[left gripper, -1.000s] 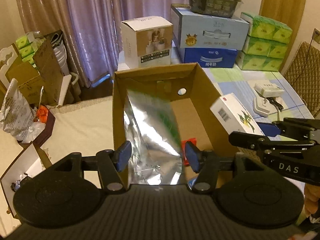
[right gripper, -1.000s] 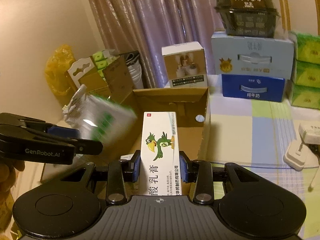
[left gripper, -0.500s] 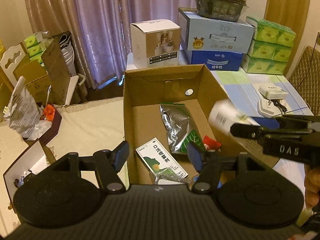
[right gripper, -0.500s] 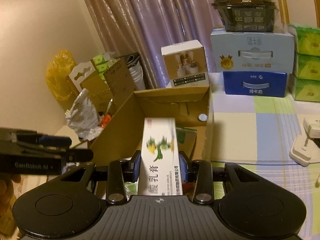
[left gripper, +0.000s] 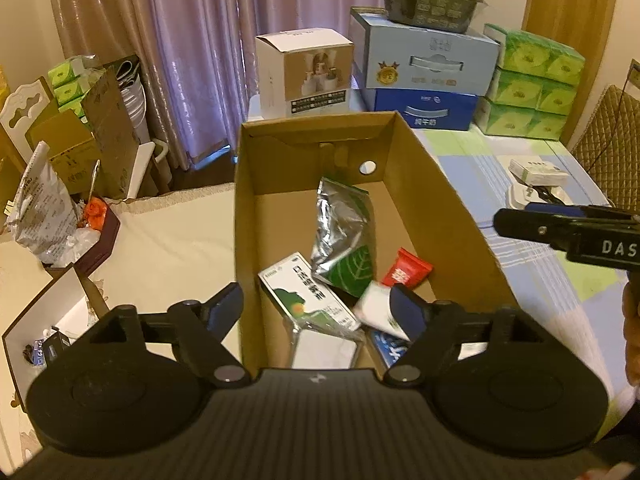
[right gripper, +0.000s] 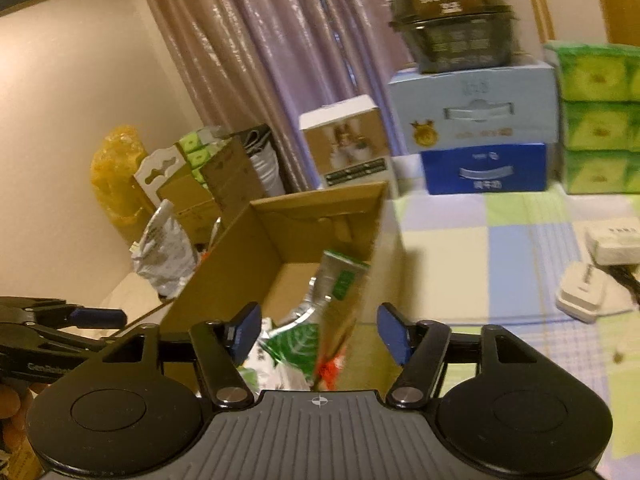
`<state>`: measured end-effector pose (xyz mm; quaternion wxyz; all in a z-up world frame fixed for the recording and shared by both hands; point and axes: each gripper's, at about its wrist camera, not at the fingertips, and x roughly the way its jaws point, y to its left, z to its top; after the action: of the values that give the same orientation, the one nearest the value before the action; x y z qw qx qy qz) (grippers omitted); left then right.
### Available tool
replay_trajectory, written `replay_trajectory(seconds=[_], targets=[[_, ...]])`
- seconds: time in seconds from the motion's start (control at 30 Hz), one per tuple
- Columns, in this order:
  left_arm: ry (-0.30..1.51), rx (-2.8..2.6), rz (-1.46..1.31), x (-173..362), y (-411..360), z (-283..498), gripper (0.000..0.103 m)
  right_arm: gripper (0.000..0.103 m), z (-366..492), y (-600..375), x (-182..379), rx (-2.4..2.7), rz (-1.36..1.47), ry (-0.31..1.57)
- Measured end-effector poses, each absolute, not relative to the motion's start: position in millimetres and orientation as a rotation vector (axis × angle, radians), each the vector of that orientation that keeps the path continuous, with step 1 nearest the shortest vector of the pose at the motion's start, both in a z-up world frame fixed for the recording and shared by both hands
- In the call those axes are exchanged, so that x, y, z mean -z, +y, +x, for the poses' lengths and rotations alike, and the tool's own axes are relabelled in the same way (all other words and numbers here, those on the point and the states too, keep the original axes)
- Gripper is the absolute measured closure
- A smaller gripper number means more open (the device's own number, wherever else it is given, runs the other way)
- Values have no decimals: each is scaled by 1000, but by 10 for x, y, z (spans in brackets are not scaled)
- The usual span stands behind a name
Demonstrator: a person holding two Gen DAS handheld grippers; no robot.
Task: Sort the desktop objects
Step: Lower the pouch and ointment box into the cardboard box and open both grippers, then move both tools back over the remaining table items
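The left gripper point(left gripper: 318, 312) hung with its jaws spread wide and nothing between them, poised over the near end of the open cardboard box point(left gripper: 460, 216). The right gripper point(right gripper: 318, 334) was likewise spread wide and empty, held above the box's right wall; in the left wrist view it reached in from the right edge, over the checked tablecloth point(left gripper: 480, 160).

Inside the box, nearest the camera, lay a clear-wrapped white packet point(left gripper: 324, 346) and a blue packet point(left gripper: 390, 350). Just beyond them a white carton with green print point(left gripper: 308, 294) lay flat, and beside it a blurred white box point(left gripper: 374, 310) sat tilted among the other items, partly hidden by the left gripper's right finger. A small red sachet point(left gripper: 406, 270) lay towards the right wall. Further in, a silver foil pouch point(left gripper: 342, 228) with a green leaf panel stretched towards the far wall, overlapping the carton's corner.

Beyond the box stood a white product box point(left gripper: 304, 72), then stacked blue cartons point(left gripper: 424, 76) topped by a dark tray, with green tissue packs point(left gripper: 532, 84) to their right. White chargers point(left gripper: 536, 176) rested on the tablecloth. Purple curtains point(left gripper: 192, 40) hung behind.
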<state>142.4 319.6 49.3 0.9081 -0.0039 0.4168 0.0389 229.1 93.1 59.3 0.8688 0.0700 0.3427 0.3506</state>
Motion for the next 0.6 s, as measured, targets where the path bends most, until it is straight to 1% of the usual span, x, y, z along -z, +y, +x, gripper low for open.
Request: replay_trajectory(seconds=[0.07, 0.23, 0.6], targets=[[860, -78, -11, -488, 3142, 1389, 23, 35, 2267, 799, -602, -718, 153, 719], [856, -74, -13, -512, 2993, 1311, 22, 30, 2181, 468, -646, -684, 157, 713], [853, -82, -29, -543, 2633, 1178, 13, 20, 1989, -98, -758, -647, 117, 703]])
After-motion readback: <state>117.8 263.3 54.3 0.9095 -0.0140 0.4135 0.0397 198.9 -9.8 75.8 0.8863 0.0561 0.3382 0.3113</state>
